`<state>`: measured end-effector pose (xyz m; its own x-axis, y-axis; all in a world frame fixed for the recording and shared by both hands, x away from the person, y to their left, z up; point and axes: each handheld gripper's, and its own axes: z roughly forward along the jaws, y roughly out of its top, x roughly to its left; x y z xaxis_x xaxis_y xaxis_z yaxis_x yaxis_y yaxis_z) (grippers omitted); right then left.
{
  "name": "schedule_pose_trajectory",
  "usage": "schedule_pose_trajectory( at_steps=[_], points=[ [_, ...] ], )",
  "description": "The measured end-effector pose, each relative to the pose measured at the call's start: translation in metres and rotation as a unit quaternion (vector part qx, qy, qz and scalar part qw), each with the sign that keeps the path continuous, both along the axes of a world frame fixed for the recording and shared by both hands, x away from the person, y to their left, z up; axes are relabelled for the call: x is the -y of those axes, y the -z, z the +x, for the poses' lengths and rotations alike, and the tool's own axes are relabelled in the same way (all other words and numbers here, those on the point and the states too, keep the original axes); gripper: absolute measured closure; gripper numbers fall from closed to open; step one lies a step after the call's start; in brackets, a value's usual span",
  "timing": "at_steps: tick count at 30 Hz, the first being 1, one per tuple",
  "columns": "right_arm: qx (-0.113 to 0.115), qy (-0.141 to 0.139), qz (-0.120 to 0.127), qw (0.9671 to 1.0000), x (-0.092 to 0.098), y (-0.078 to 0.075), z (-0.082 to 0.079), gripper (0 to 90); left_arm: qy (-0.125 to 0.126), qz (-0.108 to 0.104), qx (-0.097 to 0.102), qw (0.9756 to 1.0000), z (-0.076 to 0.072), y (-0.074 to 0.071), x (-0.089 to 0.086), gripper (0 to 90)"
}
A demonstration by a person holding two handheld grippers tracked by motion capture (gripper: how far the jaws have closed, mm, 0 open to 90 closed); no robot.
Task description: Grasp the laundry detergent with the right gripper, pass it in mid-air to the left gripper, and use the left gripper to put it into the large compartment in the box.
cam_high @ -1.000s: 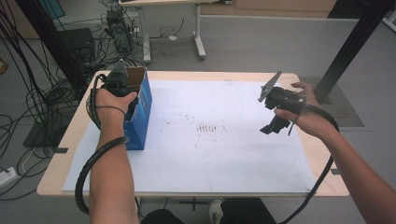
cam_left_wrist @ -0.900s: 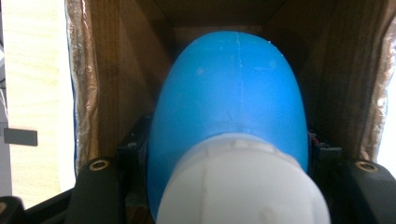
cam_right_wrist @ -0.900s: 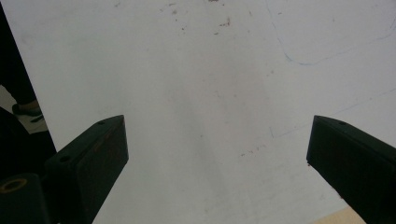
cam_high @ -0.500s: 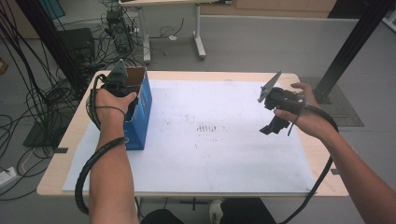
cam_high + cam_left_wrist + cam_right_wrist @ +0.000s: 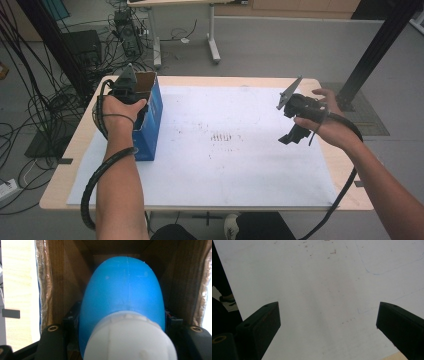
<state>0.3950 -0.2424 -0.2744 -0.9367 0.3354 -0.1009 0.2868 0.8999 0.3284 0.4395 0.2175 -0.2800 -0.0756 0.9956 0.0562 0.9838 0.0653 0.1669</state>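
Desk [image 5: 210,200] carries a white sheet and, at its left edge, an open blue box [image 5: 150,122] with brown cardboard inside; left hand-held gripper [image 5: 127,90] reaches down into the box mouth, clenched on a blue bottle [image 5: 122,297] with a white cap [image 5: 130,337]; bottle's long axis runs straight ahead of the jaws into the box, cap end nearest; right hand-held gripper [image 5: 328,322] is released, well apart over the bare sheet.

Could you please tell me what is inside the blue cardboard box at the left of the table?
A blue bottle with a white cap, gripped by the left gripper. The box floor beneath is hidden.
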Motion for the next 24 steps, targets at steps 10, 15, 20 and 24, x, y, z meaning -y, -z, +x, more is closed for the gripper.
schedule_pose_trajectory(
  at_steps=[10, 15, 20, 24],
  points=[
    [0.0, 0.0, 0.001, 1.0, 0.0003, -0.0004, -0.0006, 5.5, 0.0, 0.001, 0.001, 1.0, -0.0004, 0.0002, 0.0005, 36.2],
    [0.0, 0.0, 0.0, 1.0, 0.0002, -0.0001, -0.0006, 5.5, -0.001, 0.002, 0.003, 1.0, -0.001, 0.0005, 0.0003, 36.2],
    [0.0, 0.001, 0.0, 1.0, 0.0001, -0.0008, -0.0009, 5.4, -0.001, 0.001, 0.002, 1.0, -0.0014, 0.0006, 0.0002, 36.1],
    [0.001, -0.001, 0.0, 1.0, 0.0, -0.0009, -0.0009, 5.5, -0.001, 0.002, 0.001, 1.0, -0.0013, 0.0006, 0.0004, 36.2]
  ],
)
